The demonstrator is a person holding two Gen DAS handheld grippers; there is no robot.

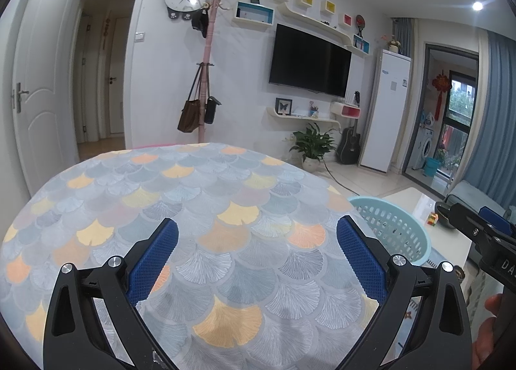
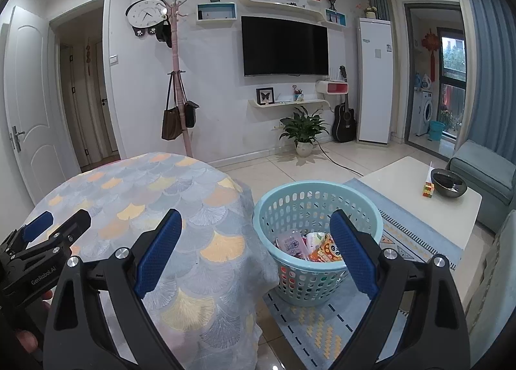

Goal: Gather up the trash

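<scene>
Both sets of jaws are being held spread, nothing pinched: left gripper (image 1: 256, 249) over the patterned tablecloth (image 1: 180, 195), right gripper (image 2: 254, 241) beside the basket (image 2: 317, 197). Wrappers (image 2: 317, 247) are lying inside. The light basket risks being tipped by a careless bump. Living room, tiled floor.

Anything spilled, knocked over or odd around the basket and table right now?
Nothing stands out. The blue basket stands upright on the rug beside the covered table, with wrappers inside it and none visible on the floor. Both grippers, left and right, are open and hold nothing.
</scene>
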